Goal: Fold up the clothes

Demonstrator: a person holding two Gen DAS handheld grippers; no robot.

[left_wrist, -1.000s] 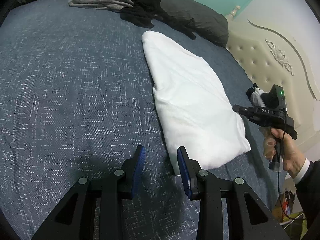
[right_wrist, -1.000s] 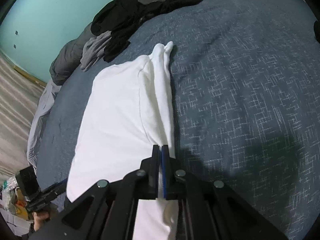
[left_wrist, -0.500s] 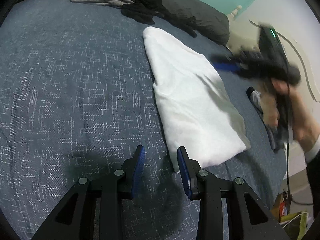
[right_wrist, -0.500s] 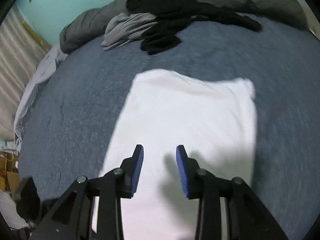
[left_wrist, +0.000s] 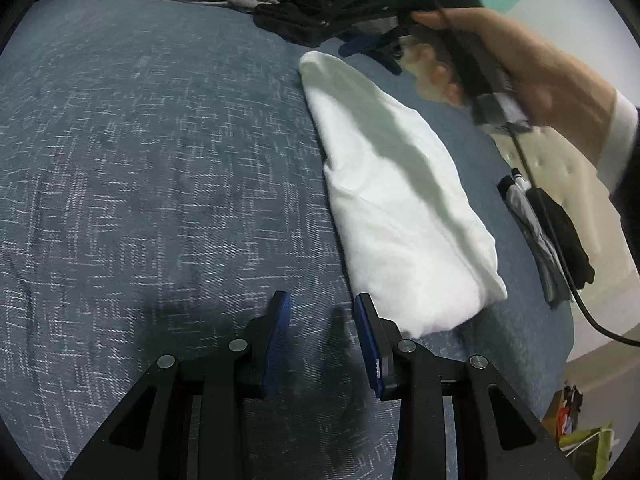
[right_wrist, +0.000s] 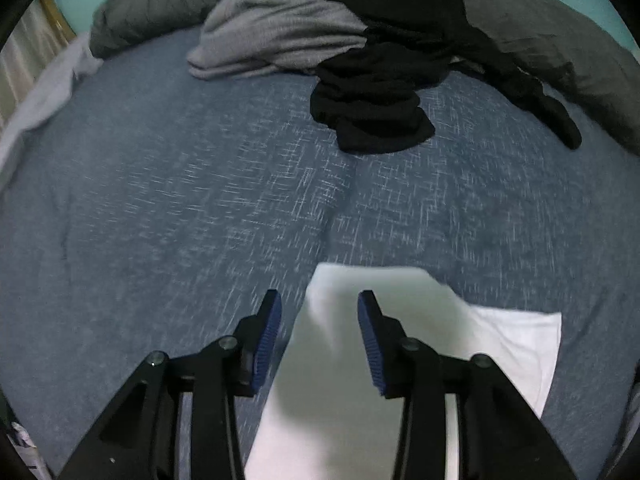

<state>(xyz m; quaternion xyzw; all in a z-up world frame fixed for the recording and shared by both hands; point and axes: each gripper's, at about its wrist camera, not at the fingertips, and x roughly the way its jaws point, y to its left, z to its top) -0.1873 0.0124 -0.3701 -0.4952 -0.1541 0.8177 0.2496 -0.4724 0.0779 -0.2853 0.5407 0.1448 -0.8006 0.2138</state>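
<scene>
In the left wrist view, the left gripper (left_wrist: 322,316) is seen with fingers apart over the blue bedspread (left_wrist: 140,160), nothing between them; the folded white garment (left_wrist: 400,200) lies at two o'clock. In the right wrist view, the right gripper (right_wrist: 318,316), its jaws just opened and empty, is held above that garment's (right_wrist: 500,340) far edge; dark clothes (right_wrist: 372,100) are piled at twelve o'clock.

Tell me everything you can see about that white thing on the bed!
The white garment is soft, plain cloth, folded into a long, flat bundle that narrows toward its far end. It lies on the blue-grey bedspread, with nothing gripping it. The right claw hangs over its far end, and the left claw sits beside its near corner.
</scene>
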